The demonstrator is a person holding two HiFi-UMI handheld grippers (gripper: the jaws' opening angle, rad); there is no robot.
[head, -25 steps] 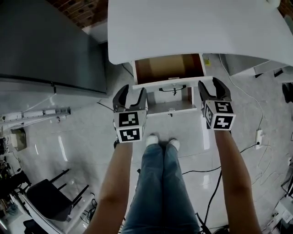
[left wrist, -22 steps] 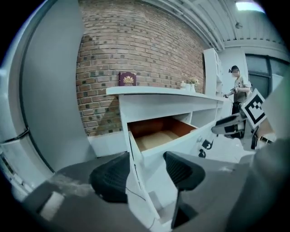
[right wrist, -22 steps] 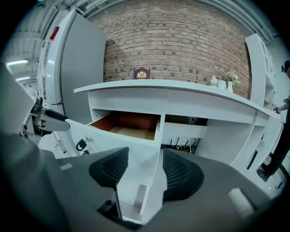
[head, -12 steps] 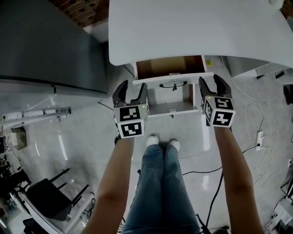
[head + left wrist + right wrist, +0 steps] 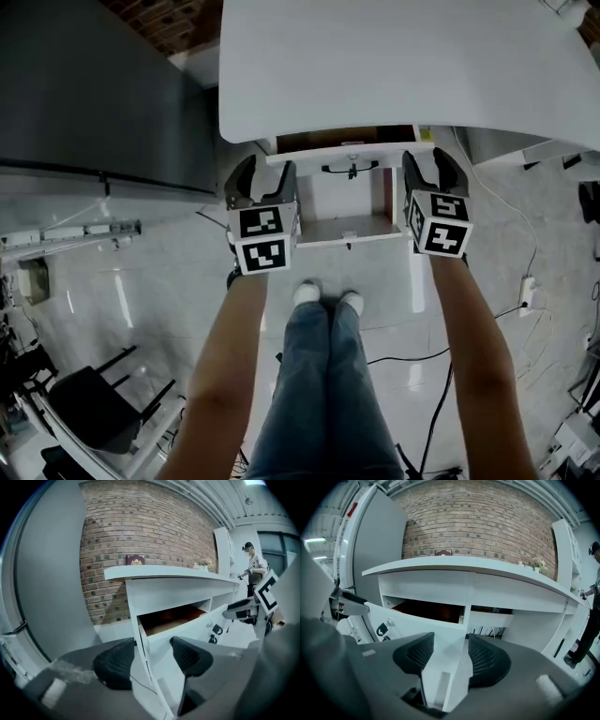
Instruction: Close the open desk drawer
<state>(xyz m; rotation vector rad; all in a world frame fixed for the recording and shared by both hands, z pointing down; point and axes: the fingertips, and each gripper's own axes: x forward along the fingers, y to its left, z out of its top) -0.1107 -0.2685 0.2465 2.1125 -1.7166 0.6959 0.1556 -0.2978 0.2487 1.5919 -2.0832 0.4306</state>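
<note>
surface [image 5: 394, 66] is overhanging the drawer [image 5: 319, 156], hiding nearly all the interior, and is running off the top and right edges; dangling item [image 5: 352, 171] on the drawer front is reading too small to identify; chair [image 5: 89, 408] is getting cropped bottom-left; bystander [image 5: 589, 620] is getting cut by the right edge in right gripper view

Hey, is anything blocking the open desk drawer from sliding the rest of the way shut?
Nothing visible does. The drawer looks bare inside where it shows, and the keys hang outside on its front, below the desk.
</note>
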